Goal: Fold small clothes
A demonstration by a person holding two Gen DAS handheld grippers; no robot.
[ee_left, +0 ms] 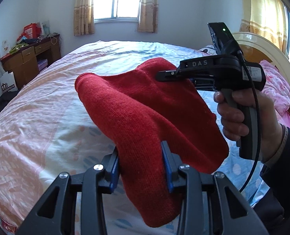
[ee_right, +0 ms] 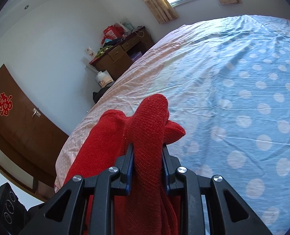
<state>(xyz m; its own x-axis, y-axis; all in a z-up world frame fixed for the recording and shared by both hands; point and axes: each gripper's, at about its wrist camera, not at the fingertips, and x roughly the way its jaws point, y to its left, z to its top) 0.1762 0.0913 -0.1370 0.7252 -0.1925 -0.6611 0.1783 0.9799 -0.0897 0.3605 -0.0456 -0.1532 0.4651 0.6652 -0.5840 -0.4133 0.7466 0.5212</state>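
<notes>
Red knit garment [ee_left: 145, 113] above polka-dot bed [ee_right: 233, 78].

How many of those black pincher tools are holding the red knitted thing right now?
2. The left gripper clamps the red knit garment at its near end; the right gripper pinches its far edge, above the bed.

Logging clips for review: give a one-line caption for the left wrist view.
Both grippers, left gripper and right gripper, hold a red knit garment above the bed.
</notes>
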